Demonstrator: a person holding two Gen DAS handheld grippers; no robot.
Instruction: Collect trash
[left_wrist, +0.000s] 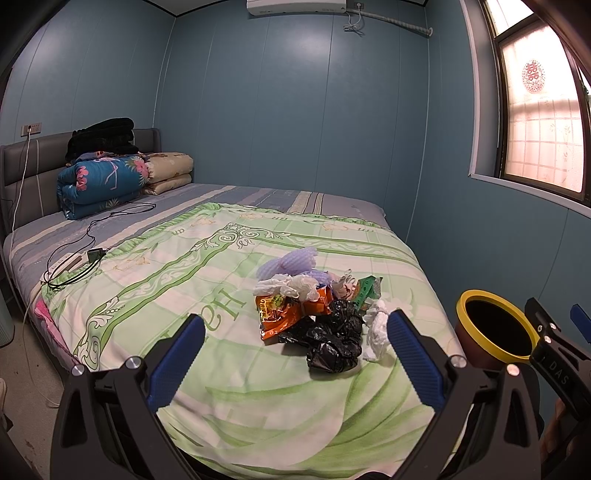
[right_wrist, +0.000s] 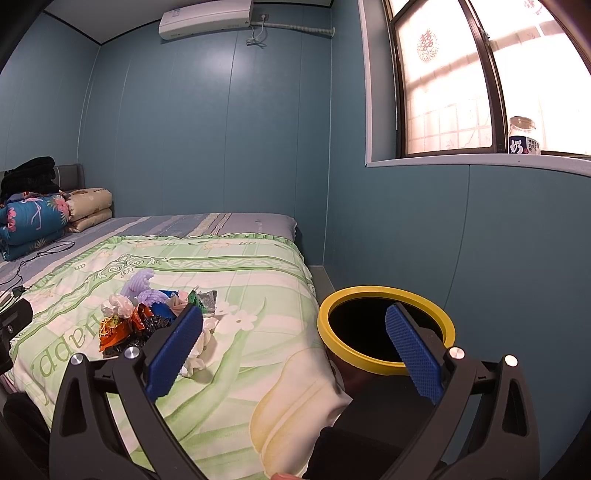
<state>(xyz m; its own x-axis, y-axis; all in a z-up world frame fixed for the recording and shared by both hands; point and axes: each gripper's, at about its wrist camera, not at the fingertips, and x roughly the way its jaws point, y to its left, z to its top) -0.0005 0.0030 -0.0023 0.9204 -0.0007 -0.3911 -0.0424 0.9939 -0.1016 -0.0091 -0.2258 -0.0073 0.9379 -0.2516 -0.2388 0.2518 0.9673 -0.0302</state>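
Note:
A heap of trash (left_wrist: 317, 306) lies on the green quilt (left_wrist: 221, 280): lilac foam netting (left_wrist: 288, 260), white tissue (left_wrist: 376, 332), an orange wrapper (left_wrist: 284, 310) and a crumpled black bag (left_wrist: 332, 339). My left gripper (left_wrist: 295, 328) hovers just short of the heap, open and empty. A yellow-rimmed bin (right_wrist: 386, 325) stands off the bed's right edge. My right gripper (right_wrist: 295, 325) is open and empty, one finger over the bin's mouth, the other before the trash (right_wrist: 147, 317). The right gripper (left_wrist: 554, 325) also shows at the left wrist view's right edge.
Folded quilts (left_wrist: 107, 181) and dark clothing are stacked at the headboard. A power strip with black cables (left_wrist: 74, 258) lies on the bed's left side. A jar (right_wrist: 522, 136) stands on the window sill. Blue walls close the far and right sides.

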